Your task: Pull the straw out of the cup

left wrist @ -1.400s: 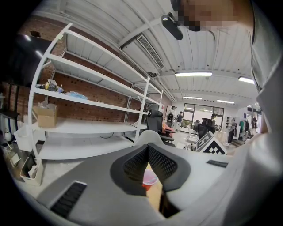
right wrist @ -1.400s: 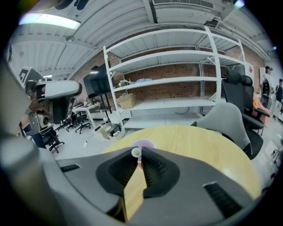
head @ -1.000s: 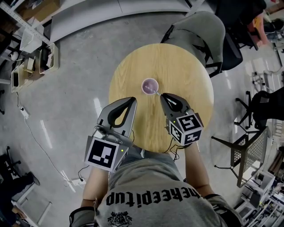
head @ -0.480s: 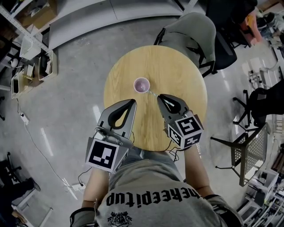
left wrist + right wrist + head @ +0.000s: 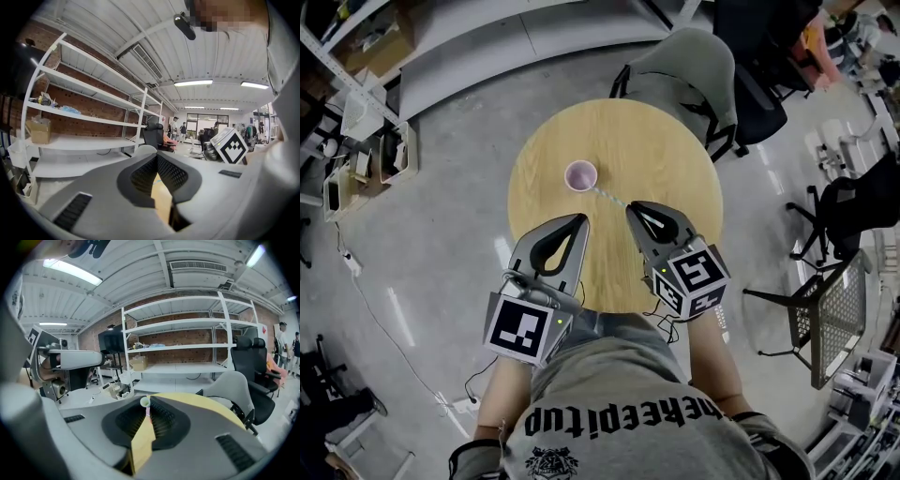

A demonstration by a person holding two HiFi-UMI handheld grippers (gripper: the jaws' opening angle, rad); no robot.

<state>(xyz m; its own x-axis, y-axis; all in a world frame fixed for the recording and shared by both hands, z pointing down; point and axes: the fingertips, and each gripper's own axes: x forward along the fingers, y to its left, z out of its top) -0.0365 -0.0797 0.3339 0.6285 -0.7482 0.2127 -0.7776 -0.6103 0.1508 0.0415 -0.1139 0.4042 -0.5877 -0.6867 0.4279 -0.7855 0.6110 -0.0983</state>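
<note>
- Grey concrete floor surrounds a round wooden desk (image 5: 675, 150) in the head view, with a grey chair (image 5: 680, 66) at its far side. A small pale cup (image 5: 580, 175) stands left of the desk's centre. The straw (image 5: 609, 195) runs as a thin pale line from the cup's rim rightward and nearer, to the tip of the right tool (image 5: 630, 207). Whether its far end is inside the cup I cannot tell. The left tool (image 5: 580, 219) hovers near the cup, apart from it.
- Left tool view: white shelving (image 5: 84, 93) fills the background. The left tool (image 5: 157, 158) has its jaws together at the tips with nothing between them, only a wedge of desk (image 5: 161, 197) showing beneath.
- Right tool view: the right tool (image 5: 149, 415) is pinched on the straw (image 5: 148, 409), and the cup (image 5: 145, 401) sits just beyond the tips.
- Judged by its look, the straw is very light, smooth and easily crushed or bent, so a gentle pinch near its free end suits it. The cup seems light too and could tip or drag along.
</note>
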